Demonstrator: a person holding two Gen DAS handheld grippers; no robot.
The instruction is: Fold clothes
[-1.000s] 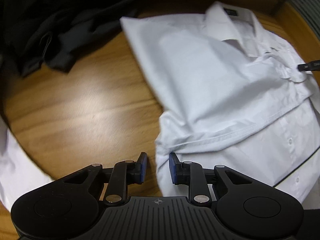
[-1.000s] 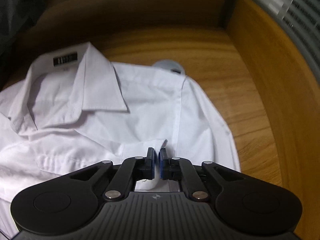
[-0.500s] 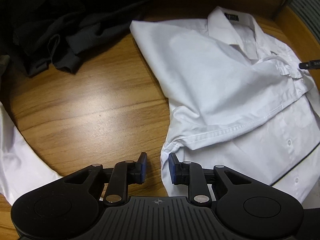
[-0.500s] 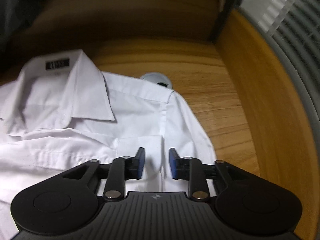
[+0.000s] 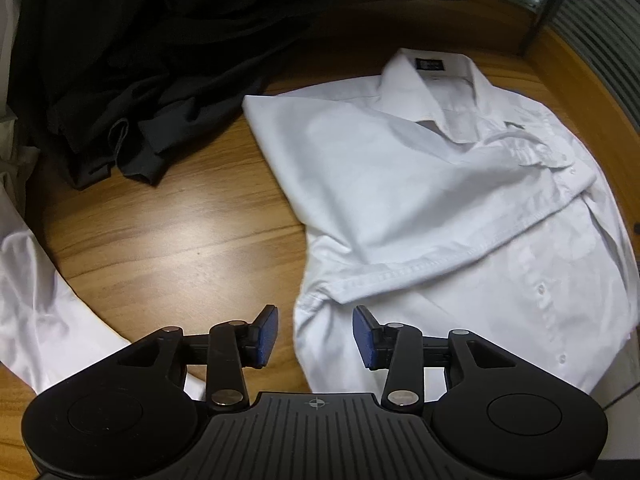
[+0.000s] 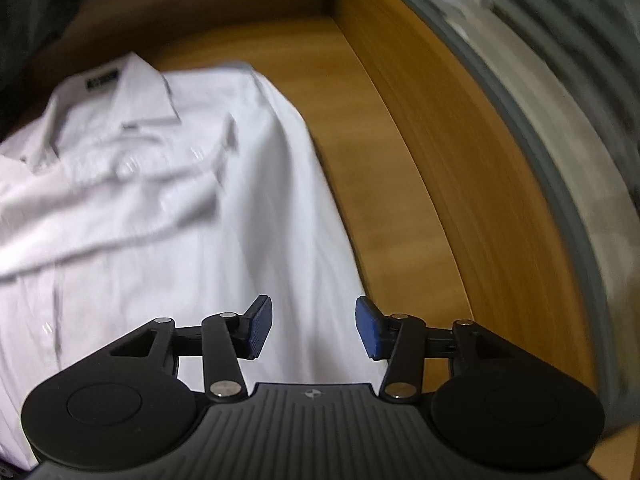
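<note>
Hovering my left gripper [image 5: 314,336] over the near left edge of the white shirt [image 5: 440,208], I am seeing its jaws just opening, nothing pinched. Left of it, bare bench [image 5: 160,232] is lying free up to the dark clothes [image 5: 140,80]. The shirt is running lengthwise away from me, collar far. My right gripper [image 6: 314,328], also just opening and empty, is hanging over the shirt's right border, where the wooden wall [image 6: 460,184] is crowding close.
</note>
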